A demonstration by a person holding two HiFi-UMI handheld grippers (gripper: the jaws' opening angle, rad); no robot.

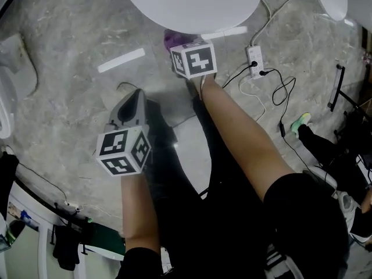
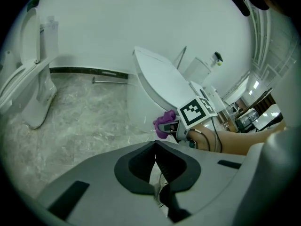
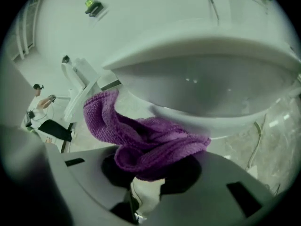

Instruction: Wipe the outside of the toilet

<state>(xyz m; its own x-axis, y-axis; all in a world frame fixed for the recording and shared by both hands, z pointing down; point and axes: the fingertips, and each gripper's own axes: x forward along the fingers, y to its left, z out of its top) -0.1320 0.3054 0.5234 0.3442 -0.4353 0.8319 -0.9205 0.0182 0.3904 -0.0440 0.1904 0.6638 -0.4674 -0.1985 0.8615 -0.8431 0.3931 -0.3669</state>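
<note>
The white toilet stands at the top of the head view, its bowl curving out above the floor. My right gripper is shut on a purple cloth, held just under the bowl's rim. In the right gripper view the bunched cloth sits between the jaws of the right gripper, close to the underside of the toilet bowl; I cannot tell whether it touches. My left gripper hangs lower left, away from the toilet, shut and empty. From the left gripper I see the toilet and the cloth.
A white power strip with black and white cables lies on the marble floor right of the toilet. Another toilet stands against the far wall. A person sits at the right. A white fixture lines the left edge.
</note>
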